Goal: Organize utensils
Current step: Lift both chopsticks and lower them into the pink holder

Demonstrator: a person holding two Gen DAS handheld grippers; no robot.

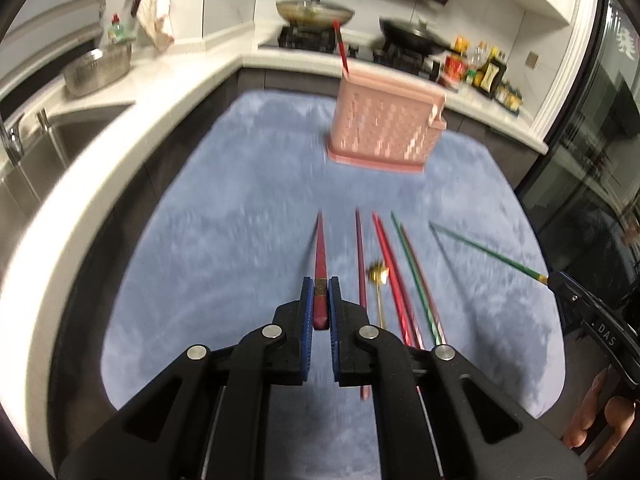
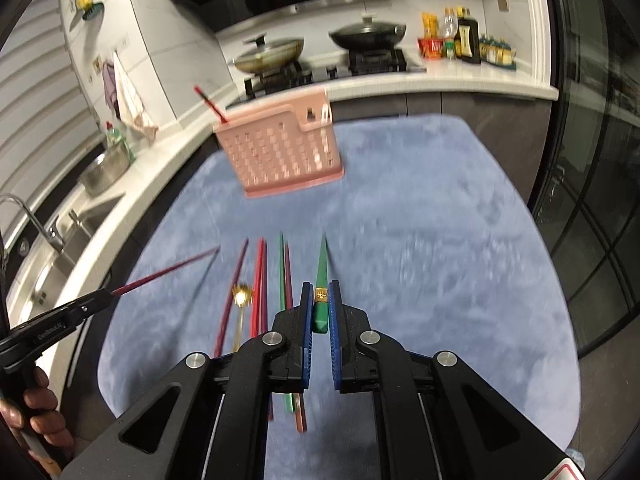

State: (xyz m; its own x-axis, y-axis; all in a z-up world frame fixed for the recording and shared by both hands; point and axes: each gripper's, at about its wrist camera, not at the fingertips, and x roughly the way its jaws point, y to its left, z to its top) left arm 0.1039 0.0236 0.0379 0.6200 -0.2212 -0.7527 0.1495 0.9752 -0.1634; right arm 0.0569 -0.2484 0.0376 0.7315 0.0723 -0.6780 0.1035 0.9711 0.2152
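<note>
Overhead, blue mat (image 1: 240, 184) covers kitchen table; stove (image 1: 316, 38) behind.

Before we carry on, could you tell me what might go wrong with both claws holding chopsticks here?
1. The left claw grips its dark red chopstick near the thick end, so the long tip may swing and miss the pink basket.
2. The right claw's green chopstick is held likewise.
3. Both heading to one basket could collide.
</note>
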